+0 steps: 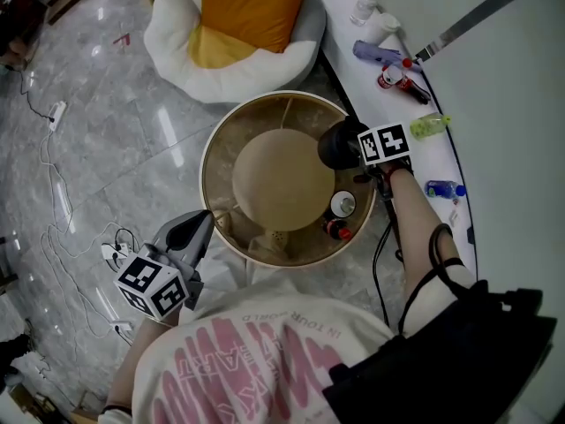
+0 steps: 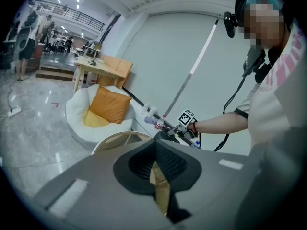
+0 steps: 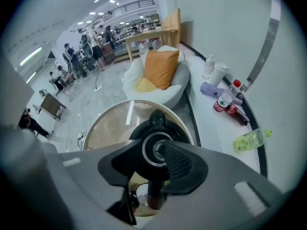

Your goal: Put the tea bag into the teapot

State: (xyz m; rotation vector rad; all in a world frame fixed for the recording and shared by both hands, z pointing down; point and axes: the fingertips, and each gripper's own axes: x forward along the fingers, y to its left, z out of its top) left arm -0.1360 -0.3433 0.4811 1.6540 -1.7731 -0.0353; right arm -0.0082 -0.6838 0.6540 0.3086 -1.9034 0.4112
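A black teapot [image 1: 334, 145] stands at the right edge of the round glass table [image 1: 225, 131]. My right gripper [image 1: 357, 148] hangs just above it. In the right gripper view the teapot's ringed mouth [image 3: 154, 139] shows between the jaws of the right gripper [image 3: 153, 151], which stand open with nothing between them. No tea bag can be made out in any view. My left gripper [image 1: 203, 221] is held off the table's near left rim, its jaws together and holding nothing; only a sliver of the tan table shows below its tips in the left gripper view [image 2: 154, 146].
A small cup [image 1: 342, 204] and a red-capped bottle [image 1: 340, 230] sit on the table's lower level under the teapot. A white beanbag with an orange cushion [image 1: 243, 16] lies beyond the table. Bottles [image 1: 399, 78] line the white ledge at right. Cables [image 1: 57, 210] trail over the floor.
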